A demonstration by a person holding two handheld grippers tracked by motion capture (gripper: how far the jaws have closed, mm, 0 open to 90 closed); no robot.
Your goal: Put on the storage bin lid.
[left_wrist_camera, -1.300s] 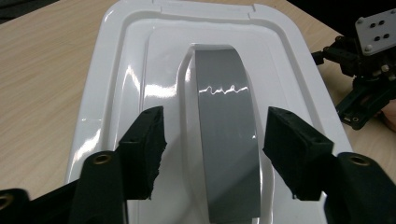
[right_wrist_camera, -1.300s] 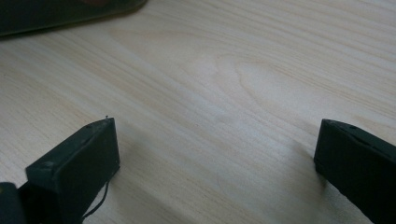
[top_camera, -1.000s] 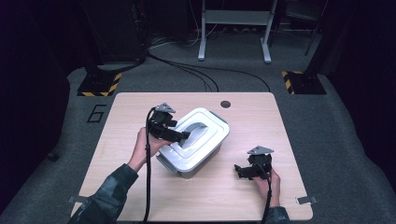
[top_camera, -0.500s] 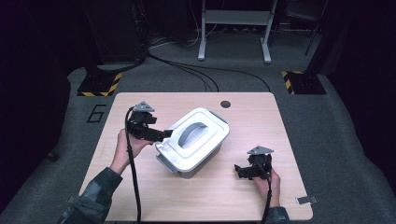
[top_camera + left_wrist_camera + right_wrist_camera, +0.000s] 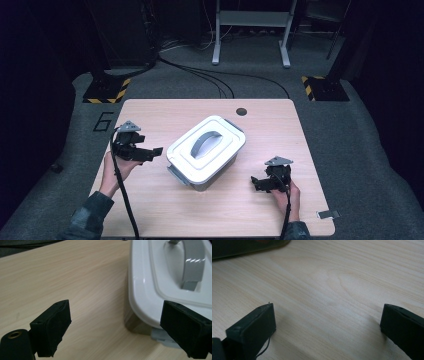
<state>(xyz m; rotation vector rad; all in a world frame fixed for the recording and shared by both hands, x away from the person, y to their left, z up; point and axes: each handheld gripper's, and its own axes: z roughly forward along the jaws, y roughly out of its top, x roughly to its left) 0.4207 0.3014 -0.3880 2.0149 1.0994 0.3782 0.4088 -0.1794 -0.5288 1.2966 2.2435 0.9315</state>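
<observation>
The white box (image 5: pixel 206 151) with its grey handle (image 5: pixel 206 142) sits mid-counter (image 5: pixel 150 112), long axis skewed, just beside the left gripper (image 5: pixel 150 151), whose empty jaws have just been opening, while the right gripper (image 5: pixel 257 184) rests nearby, jaws apart.

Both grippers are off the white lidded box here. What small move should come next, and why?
Probably rest the left gripper on the table beside the white box. Its jaws have just been opening with nothing between them, it sits clear of the box, the lid is seated with the handle flat, and the right gripper is open above bare wood.
</observation>
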